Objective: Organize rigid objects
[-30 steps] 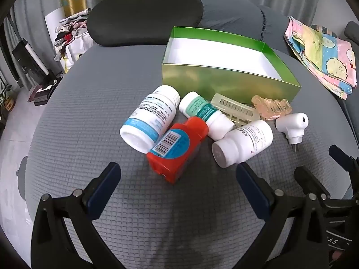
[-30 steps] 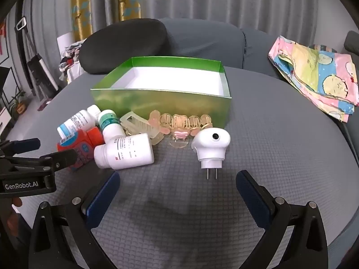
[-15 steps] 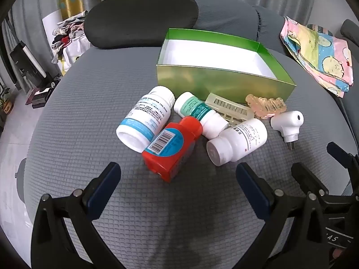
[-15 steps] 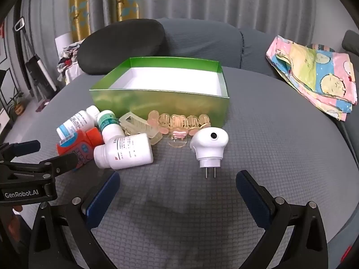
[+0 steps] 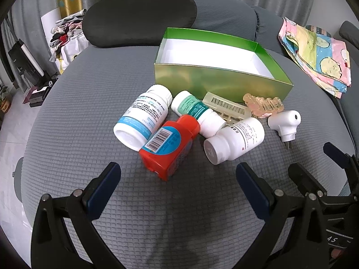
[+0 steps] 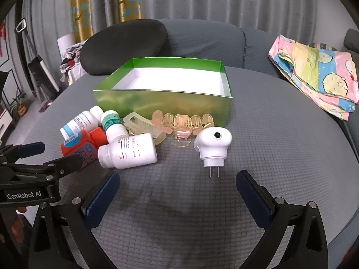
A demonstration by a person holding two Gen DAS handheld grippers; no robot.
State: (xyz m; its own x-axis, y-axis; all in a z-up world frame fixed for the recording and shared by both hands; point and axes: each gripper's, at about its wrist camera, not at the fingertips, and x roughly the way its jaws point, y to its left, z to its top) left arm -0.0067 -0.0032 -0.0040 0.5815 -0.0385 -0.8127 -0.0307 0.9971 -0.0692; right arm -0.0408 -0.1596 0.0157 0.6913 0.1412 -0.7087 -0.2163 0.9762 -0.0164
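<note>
An open green box (image 5: 215, 76) (image 6: 161, 103) with a white inside stands on the grey cushion. In front of it lie a red bottle (image 5: 168, 144) (image 6: 83, 148), three white pill bottles (image 5: 143, 118) (image 5: 197, 112) (image 5: 234, 142), a pale hair clip (image 5: 226, 108) (image 6: 143, 125), an orange-pink hair clip (image 5: 263, 105) (image 6: 181, 123) and a white plug-in device (image 5: 285, 124) (image 6: 212, 146). My left gripper (image 5: 177, 186) is open, just short of the red bottle. My right gripper (image 6: 177, 192) is open, just short of the plug-in device. Both are empty.
A black cushion (image 5: 139, 15) lies behind the box. A pastel printed cloth (image 5: 316, 53) (image 6: 314, 71) lies at the right. The right gripper shows at the right edge of the left wrist view (image 5: 323, 170); the left gripper shows at the left of the right wrist view (image 6: 44, 157).
Both grippers have drawn back slightly from the objects and tilted up a little; the objects sit a bit higher in view. Nothing was grasped or moved.
</note>
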